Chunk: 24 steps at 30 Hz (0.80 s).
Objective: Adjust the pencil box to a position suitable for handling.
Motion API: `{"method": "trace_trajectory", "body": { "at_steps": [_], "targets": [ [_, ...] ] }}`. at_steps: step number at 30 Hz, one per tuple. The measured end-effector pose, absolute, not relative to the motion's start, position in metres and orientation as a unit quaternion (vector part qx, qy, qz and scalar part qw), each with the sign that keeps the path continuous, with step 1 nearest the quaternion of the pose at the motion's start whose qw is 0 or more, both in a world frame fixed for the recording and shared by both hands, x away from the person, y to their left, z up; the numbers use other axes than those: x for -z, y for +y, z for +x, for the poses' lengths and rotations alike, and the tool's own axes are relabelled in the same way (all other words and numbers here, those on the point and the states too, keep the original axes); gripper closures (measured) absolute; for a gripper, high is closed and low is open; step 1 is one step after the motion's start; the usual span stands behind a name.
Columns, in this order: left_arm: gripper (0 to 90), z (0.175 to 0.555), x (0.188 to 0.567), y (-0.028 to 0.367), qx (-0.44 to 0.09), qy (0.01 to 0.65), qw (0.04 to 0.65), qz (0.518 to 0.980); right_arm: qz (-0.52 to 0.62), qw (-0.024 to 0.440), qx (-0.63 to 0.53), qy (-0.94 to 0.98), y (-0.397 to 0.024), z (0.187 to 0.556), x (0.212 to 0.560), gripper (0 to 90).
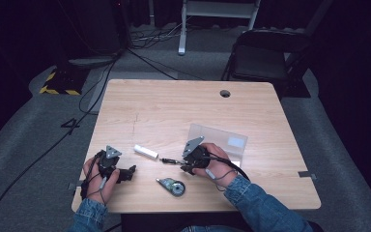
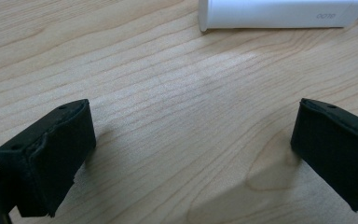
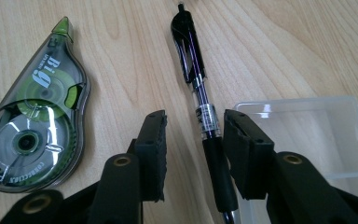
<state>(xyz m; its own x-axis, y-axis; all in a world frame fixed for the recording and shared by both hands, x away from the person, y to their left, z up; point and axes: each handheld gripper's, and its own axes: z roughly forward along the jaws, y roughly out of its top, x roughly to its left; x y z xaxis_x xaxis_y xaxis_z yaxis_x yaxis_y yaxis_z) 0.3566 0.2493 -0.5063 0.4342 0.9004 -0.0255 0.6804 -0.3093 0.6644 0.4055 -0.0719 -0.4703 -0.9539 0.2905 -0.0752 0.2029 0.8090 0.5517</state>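
The place looks like a recording studio or lab set-up rather than a home: a light wooden table point(image 1: 174, 106) stands alone on grey carpet point(image 1: 29, 140) amid black curtains, with cables point(image 1: 92, 82) trailing across the floor, a hazard-striped stand base point(image 1: 58, 84), and a folding chair point(image 1: 263, 55) behind.

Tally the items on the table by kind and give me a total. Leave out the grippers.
Pen: 1
Correction tape: 1
White tube: 1
Clear box: 1
Total: 4
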Motion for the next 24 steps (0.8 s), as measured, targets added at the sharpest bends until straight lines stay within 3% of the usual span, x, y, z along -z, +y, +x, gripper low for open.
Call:
{"method": "trace_trajectory", "body": {
  "at_steps": [9, 24],
  "targets": [
    [0.2, 0.3566, 0.5063, 0.2494, -0.179, 0.501, 0.307, 0.789, 0.130, 0.090, -0.267, 0.951, -0.0711, 0.4084, 0.4753, 62.0],
    [0.2, 0.3566, 0.5063, 0.2494, -0.179, 0.501, 0.307, 0.789, 0.162, 0.061, -0.262, 0.949, -0.0746, 0.4104, 0.4759, 79.7]
  ]
}}
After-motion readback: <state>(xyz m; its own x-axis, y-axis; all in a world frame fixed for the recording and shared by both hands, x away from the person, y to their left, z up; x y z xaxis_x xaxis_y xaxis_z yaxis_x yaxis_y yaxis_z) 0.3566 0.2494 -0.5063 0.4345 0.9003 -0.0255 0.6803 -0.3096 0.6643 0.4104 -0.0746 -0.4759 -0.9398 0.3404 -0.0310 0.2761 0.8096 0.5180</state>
